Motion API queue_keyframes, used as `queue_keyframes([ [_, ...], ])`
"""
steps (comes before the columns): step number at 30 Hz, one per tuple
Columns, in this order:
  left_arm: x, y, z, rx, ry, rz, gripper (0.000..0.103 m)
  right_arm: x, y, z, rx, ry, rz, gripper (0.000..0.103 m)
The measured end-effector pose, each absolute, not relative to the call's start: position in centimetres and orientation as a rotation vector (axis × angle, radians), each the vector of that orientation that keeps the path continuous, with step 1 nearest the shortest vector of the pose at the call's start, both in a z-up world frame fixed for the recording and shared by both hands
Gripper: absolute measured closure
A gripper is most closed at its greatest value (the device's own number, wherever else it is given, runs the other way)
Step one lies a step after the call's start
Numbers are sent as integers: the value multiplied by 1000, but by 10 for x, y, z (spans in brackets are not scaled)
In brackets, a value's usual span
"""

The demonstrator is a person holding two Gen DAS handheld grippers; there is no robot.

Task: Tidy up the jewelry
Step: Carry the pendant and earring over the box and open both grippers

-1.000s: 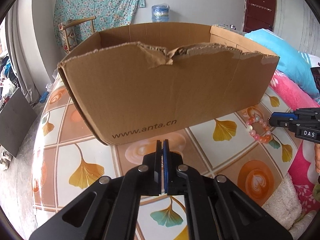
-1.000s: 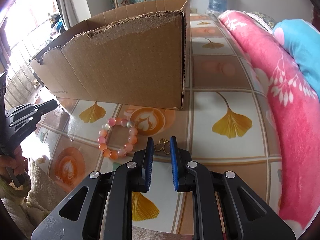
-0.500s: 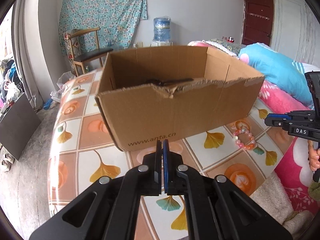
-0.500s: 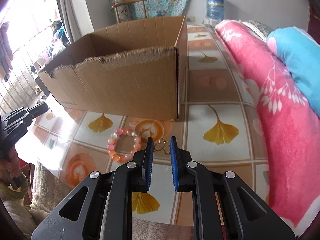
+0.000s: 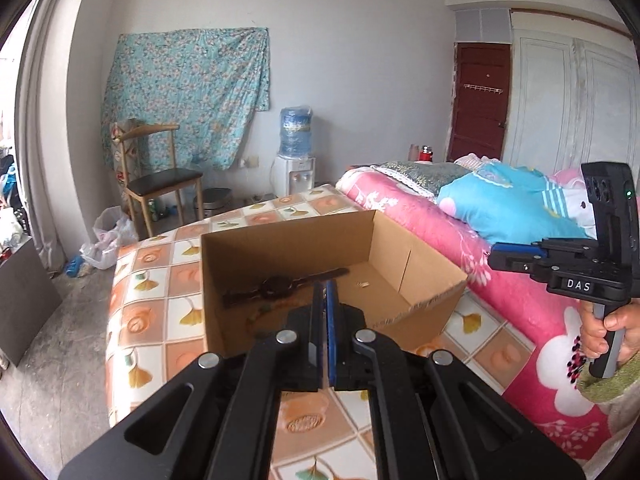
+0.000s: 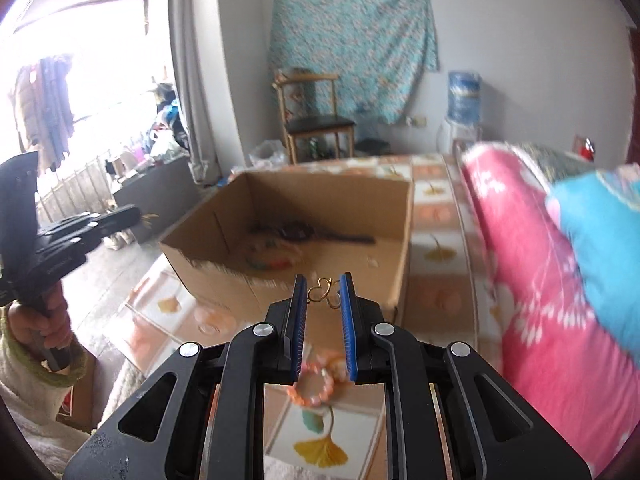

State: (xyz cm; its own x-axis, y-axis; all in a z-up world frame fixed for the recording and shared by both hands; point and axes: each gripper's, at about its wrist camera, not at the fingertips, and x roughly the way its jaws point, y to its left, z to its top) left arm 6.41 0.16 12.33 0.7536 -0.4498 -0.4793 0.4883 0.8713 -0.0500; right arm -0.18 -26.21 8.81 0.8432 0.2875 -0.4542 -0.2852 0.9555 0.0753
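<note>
My right gripper [image 6: 323, 294] is shut on a small gold wire earring [image 6: 321, 293] and holds it in the air in front of an open cardboard box [image 6: 320, 304]. A dark wristwatch [image 6: 304, 232] and a blurred bead bracelet [image 6: 268, 258] lie inside the box. A pink bead bracelet [image 6: 316, 384] lies on the tiled table below my fingers. My left gripper [image 5: 324, 300] is shut and empty, raised over the near side of the box [image 5: 216, 292]; the watch [image 5: 276, 286] also shows there. The right gripper [image 5: 516, 254] appears at the right.
The table [image 5: 156, 308] has a ginkgo-leaf tile pattern. A bed with a pink quilt [image 5: 500, 280] and blue pillow [image 5: 508, 204] runs along its right side. A wooden chair [image 5: 160, 184] and water dispenser [image 5: 294, 160] stand by the far wall.
Both grippers have risen well above the table, so the box's inside now shows. The right gripper has lifted the gold earring off the table; the pink bracelet stayed down.
</note>
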Motion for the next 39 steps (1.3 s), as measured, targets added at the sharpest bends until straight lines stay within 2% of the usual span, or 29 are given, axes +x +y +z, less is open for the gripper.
queue_keyframes([
  [5, 119, -14, 105, 63, 649, -545, 102, 40, -256, 97, 12, 486, 402, 88],
  [13, 180, -29, 58, 66, 899, -552, 101, 115, -254, 70, 78, 654, 482, 88],
  [17, 182, -27, 53, 48, 908, -558, 84, 125, -255, 69, 88, 674, 492, 88],
  [23, 179, -20, 61, 8, 870, -545, 80, 141, -251, 75, 44, 701, 499, 88],
  [25, 173, -16, 68, 6, 836, -533, 76, 149, -247, 74, 17, 730, 498, 88],
  [30, 146, -6, 84, 18, 732, -492, 51, 176, -239, 68, -23, 820, 492, 88],
  [31, 141, -5, 85, 24, 720, -479, 50, 181, -237, 68, -36, 829, 476, 88],
  [33, 130, -2, 88, 30, 696, -466, 44, 187, -236, 68, -39, 836, 456, 76],
  [39, 108, 7, 93, 28, 656, -431, 36, 171, -245, 84, 9, 784, 426, 73],
])
